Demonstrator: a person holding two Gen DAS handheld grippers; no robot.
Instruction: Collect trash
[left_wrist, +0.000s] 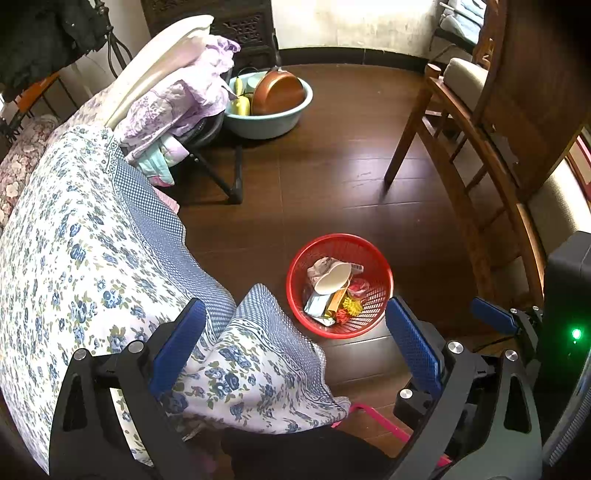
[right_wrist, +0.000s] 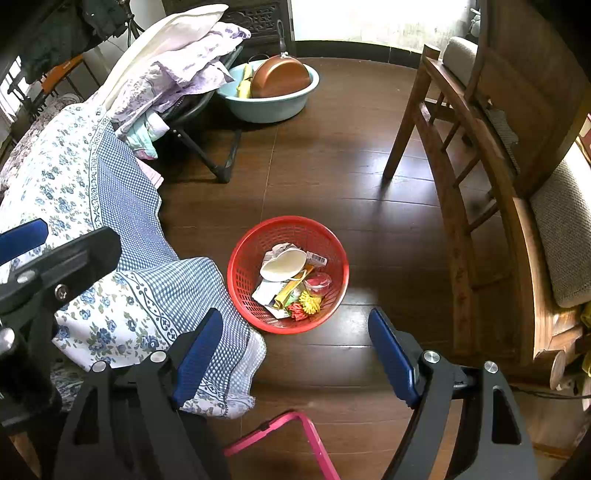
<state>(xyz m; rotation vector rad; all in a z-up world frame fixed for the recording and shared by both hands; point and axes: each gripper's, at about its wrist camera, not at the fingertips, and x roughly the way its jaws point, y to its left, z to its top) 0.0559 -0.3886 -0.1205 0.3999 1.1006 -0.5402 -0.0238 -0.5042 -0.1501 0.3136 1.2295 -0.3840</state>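
Note:
A red mesh basket (left_wrist: 373, 291) stands on the dark wood floor; it also shows in the right wrist view (right_wrist: 243, 273). It holds trash: a crushed white paper cup (left_wrist: 332, 277), wrappers, a small clear tub (right_wrist: 318, 283) and yellow and red bits (right_wrist: 309, 302). My left gripper (left_wrist: 293, 338) is open and empty, held above the floor next to the floral bedspread. My right gripper (right_wrist: 295, 341) is open and empty, just in front of the basket; it also shows at the right edge of the left wrist view (left_wrist: 491, 314).
A bed with a blue floral spread (left_wrist: 74, 240) fills the left. A folding chair piled with laundry (left_wrist: 177, 103) and a blue basin with a copper pan (left_wrist: 273, 103) stand beyond. A wooden chair (right_wrist: 480, 166) is at right. A pink frame (right_wrist: 295, 428) lies below.

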